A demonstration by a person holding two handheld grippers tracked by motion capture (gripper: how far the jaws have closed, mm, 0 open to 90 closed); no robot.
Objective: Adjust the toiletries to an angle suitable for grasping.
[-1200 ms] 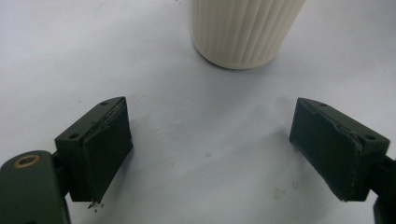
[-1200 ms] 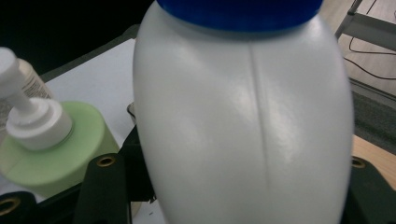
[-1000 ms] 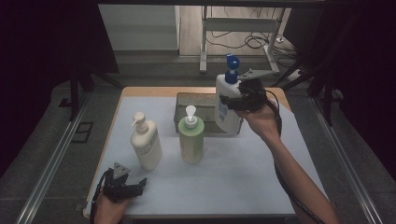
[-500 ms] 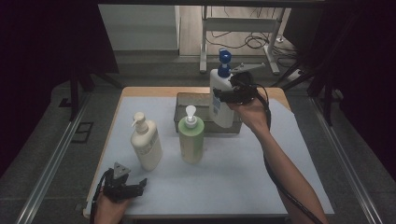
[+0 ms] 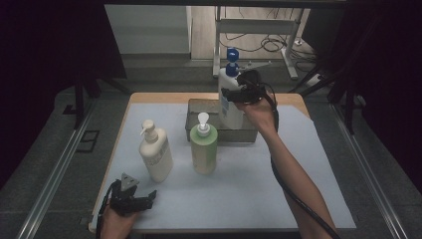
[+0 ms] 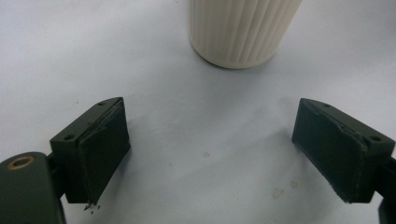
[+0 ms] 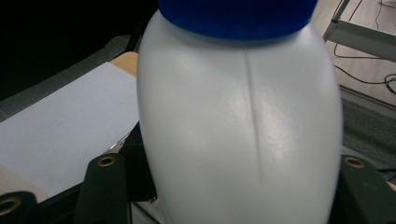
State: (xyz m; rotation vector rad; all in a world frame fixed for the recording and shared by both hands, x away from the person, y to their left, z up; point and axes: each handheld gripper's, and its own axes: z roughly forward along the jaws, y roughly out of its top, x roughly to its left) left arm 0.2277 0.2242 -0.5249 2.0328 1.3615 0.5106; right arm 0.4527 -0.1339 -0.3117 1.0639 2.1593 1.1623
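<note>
My right gripper (image 5: 233,95) is shut on a white bottle with a blue pump top (image 5: 229,94) and holds it upright over the grey metal tray (image 5: 199,107) at the back of the table. In the right gripper view the white bottle (image 7: 238,116) sits between both jaws. A cream pump bottle (image 5: 155,152) and a green pump bottle (image 5: 204,147) stand on the white mat. Near the front left corner, my left gripper (image 5: 144,200) rests open. Its view shows the cream bottle's ribbed base (image 6: 240,30) ahead of the empty jaws.
The white mat (image 5: 259,199) covers a wooden table (image 5: 164,97) that has dark floor and metal rails on both sides. A metal frame (image 5: 259,30) and cables lie on the floor behind the table.
My right gripper has carried the white bottle to the left, over the tray. The left gripper has stayed where it was.
</note>
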